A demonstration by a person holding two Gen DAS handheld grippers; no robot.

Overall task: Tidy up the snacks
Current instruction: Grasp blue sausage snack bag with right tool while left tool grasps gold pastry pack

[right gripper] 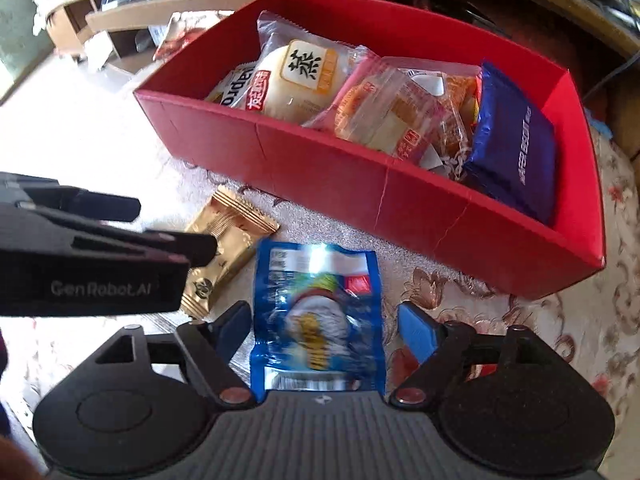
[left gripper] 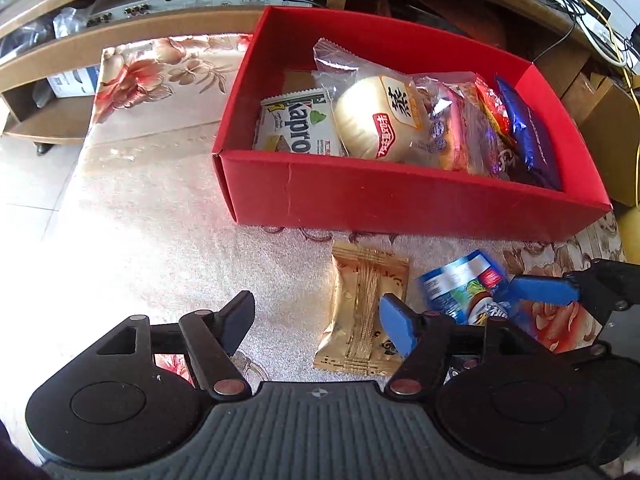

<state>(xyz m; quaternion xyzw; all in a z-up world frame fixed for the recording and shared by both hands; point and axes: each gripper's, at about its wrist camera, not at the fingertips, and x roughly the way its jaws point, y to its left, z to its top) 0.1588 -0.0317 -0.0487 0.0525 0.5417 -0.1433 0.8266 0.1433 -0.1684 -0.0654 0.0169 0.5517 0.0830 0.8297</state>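
The red box (right gripper: pixel 400 216) sat on the table (right gripper: pixel 460 284) across the upper half of both views, already holding a Kapro wafer pack (left gripper: pixel 296 128), a steamed-cake bun pack (left gripper: pixel 376 120), clear-wrapped cakes (right gripper: pixel 384 116) and a dark blue wafer biscuit pack (right gripper: pixel 516 160). Two snacks were left outside it, just in front of its near wall: a gold packet (left gripper: pixel 362 312) and, beside it, a blue packet (right gripper: pixel 316 316).

The right tongs (right gripper: pixel 324 326) stood open with a finger on either side of the blue packet, the pads not pressing on it. The left tongs (left gripper: pixel 316 322) were open as well, empty, with the gold packet lying near their right-hand finger (left gripper: pixel 396 326) rather than centred between the two.

The likeliest trouble was crowding: in the right wrist view the left tongs filled the left middle of the frame, just beside the right ones, so closing and lifting together could knock them into each other. The blue packet looked glossy, so a shallow pinch might let it slip. The off-centre gold packet might be pushed aside instead of gripped, and a low lift could catch the box's near wall.
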